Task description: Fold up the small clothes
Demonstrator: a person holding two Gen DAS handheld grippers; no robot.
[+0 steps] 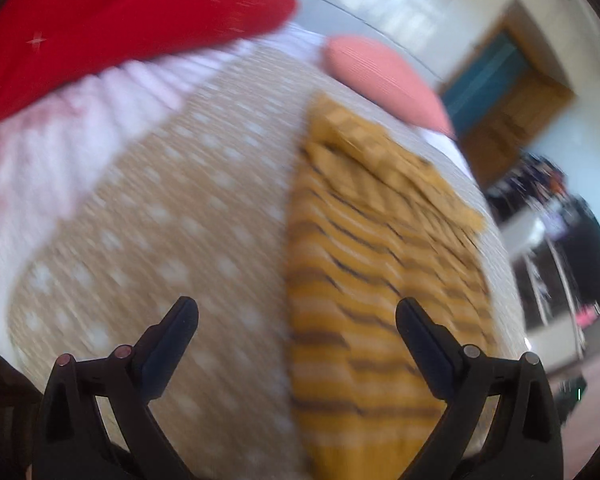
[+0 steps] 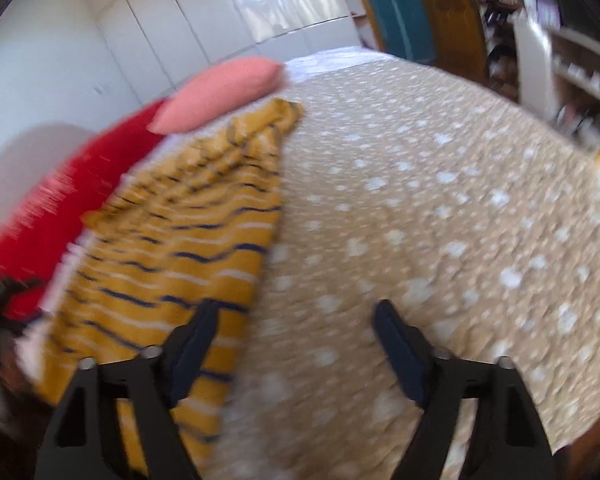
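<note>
Left wrist view: left gripper point(image 1: 297, 312) spread, nothing pinched, above striped mustard garment point(image 1: 364, 280) lying flat on dotted bedspread point(image 1: 160, 220), long axis running away toward pink pillow point(image 1: 384, 76). Right gripper point(image 2: 294, 316) spread, empty, over garment's straight right edge; wide bare bedspread to its right.

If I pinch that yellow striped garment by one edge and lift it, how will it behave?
The striped garment will probably go floppy and drape, since it lies rumpled with wavy stripes on the bedspread. It looks thin, so likely light. Its far end is bunched, so layers may slide apart and unfold. Neither the left gripper nor the right gripper holds it.
</note>
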